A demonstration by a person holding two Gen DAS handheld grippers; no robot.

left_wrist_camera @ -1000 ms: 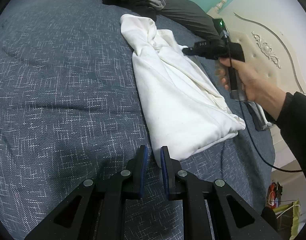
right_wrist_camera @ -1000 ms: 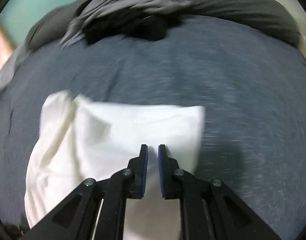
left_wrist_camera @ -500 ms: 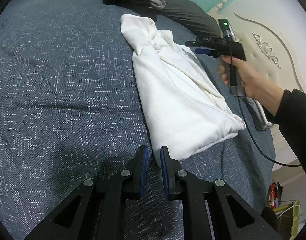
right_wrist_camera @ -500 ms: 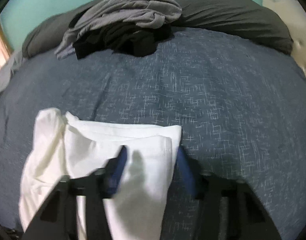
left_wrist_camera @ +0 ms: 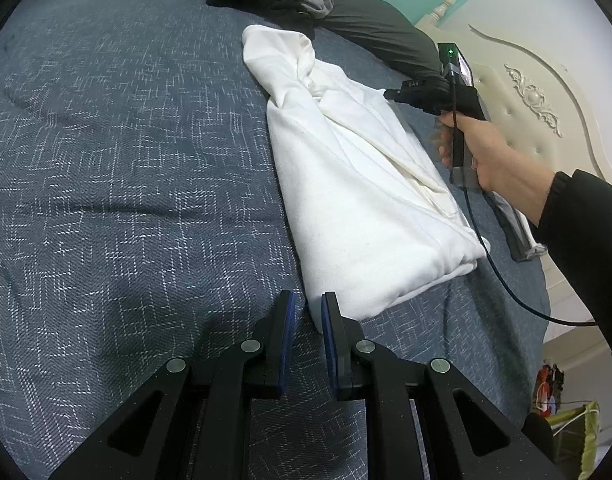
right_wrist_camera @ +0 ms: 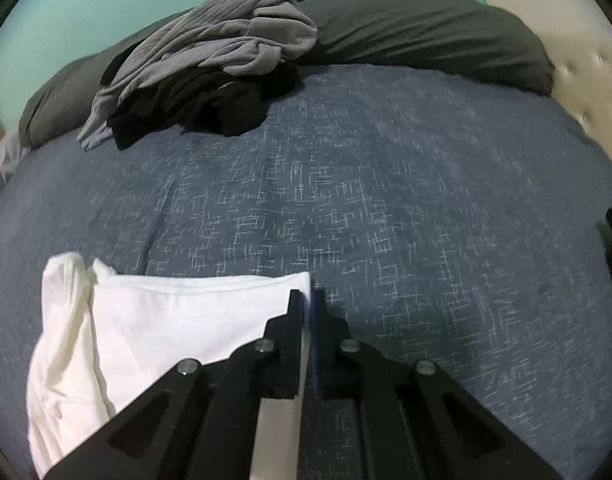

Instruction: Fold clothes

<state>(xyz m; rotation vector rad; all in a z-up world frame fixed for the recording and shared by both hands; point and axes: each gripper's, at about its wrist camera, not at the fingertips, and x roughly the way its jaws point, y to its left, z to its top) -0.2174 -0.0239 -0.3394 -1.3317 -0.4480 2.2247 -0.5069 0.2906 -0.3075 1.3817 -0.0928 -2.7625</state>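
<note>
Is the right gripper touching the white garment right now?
Touching. In the right wrist view the right gripper has its fingers closed on the corner edge of the white garment, with no gap showing.

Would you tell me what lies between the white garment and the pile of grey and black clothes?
Only bare blue bedspread separates the white garment from the clothes pile, clearest in the right wrist view.

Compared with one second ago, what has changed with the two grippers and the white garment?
The right gripper opened wide half a second ago, then shut on the corner of the white garment at its far edge. The left gripper stayed at the near corner, jaws a little apart, gripping nothing. The garment stayed folded on the blue bedspread.
</note>
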